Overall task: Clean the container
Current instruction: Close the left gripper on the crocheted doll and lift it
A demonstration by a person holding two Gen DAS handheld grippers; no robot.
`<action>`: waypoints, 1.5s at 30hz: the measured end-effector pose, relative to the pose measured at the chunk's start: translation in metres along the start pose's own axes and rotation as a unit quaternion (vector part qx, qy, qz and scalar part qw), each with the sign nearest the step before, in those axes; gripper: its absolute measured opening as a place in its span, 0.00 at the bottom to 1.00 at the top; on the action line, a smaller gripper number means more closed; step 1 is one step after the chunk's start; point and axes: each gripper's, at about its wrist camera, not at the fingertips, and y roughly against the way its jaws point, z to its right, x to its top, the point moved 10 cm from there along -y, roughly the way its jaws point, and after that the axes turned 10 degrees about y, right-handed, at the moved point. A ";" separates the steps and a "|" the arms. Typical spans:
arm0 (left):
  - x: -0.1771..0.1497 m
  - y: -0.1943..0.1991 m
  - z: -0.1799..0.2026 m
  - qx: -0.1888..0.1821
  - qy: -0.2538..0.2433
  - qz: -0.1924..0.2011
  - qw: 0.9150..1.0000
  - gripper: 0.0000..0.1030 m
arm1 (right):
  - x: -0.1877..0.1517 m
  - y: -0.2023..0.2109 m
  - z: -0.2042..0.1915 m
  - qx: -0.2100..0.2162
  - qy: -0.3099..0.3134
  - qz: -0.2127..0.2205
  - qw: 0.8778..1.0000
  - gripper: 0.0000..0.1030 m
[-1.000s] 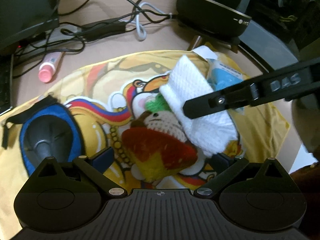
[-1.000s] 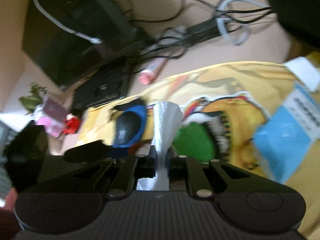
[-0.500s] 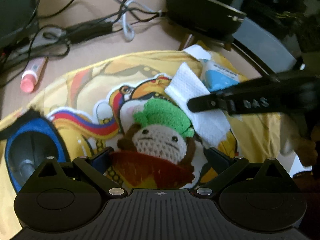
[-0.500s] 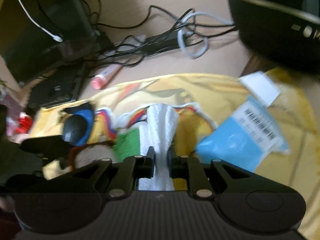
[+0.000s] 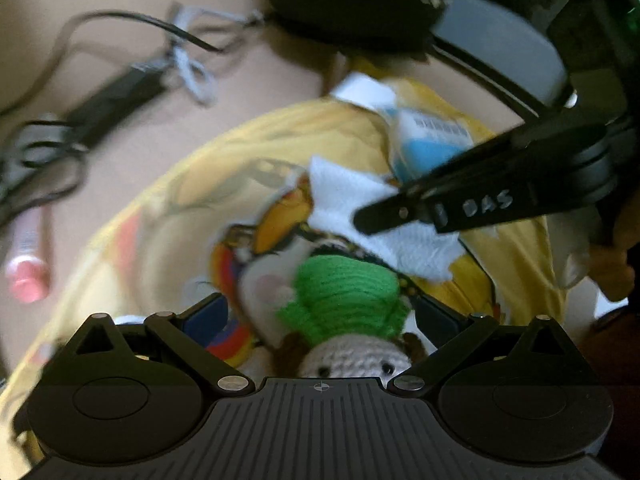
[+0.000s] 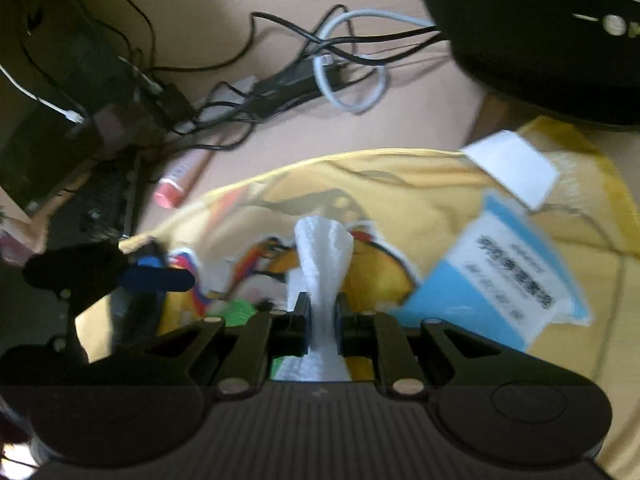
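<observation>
My right gripper (image 6: 322,322) is clamped on the white wipe (image 6: 323,248), bunched so a free end sticks out for rubbing. My left gripper (image 5: 322,322) has its jaws apart around the crocheted doll (image 5: 348,320), touching or not I can't tell; probably steadying it. Doll sits on the yellow mat (image 5: 168,216), wipe just beyond it.

"DAS" handwritten on right tongs (image 5: 378,220) arm; blue packet (image 6: 496,276) print unreadable.
</observation>
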 end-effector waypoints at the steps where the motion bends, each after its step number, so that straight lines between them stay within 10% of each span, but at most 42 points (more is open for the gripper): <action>1: -0.001 -0.007 0.003 -0.009 -0.008 -0.014 1.000 0.99 | -0.003 0.003 0.004 0.000 -0.009 0.001 1.000 0.12; 10: 0.009 -0.031 0.020 -0.009 -0.126 -0.068 0.990 0.98 | 0.002 0.028 0.015 0.000 -0.035 0.035 0.999 0.12; 14: 0.017 -0.027 0.020 0.002 -0.125 -0.054 0.991 0.65 | 0.005 0.030 0.016 0.002 -0.040 0.040 0.998 0.12; 23: 0.019 0.018 0.018 0.015 -0.068 0.058 0.996 0.63 | 0.022 0.034 -0.014 0.120 -0.078 0.045 0.989 0.12; 30: 0.018 0.076 0.029 -0.027 -0.009 0.149 0.988 0.54 | 0.032 0.045 -0.004 0.085 -0.063 0.056 0.993 0.16; 36: 0.021 0.085 0.031 -0.033 -0.008 0.163 0.986 0.55 | 0.031 0.048 -0.025 0.130 -0.054 0.050 0.989 0.14; 45: -0.002 0.057 0.011 -0.001 -0.012 0.078 0.997 0.92 | 0.028 0.059 -0.013 0.100 -0.064 0.070 0.990 0.14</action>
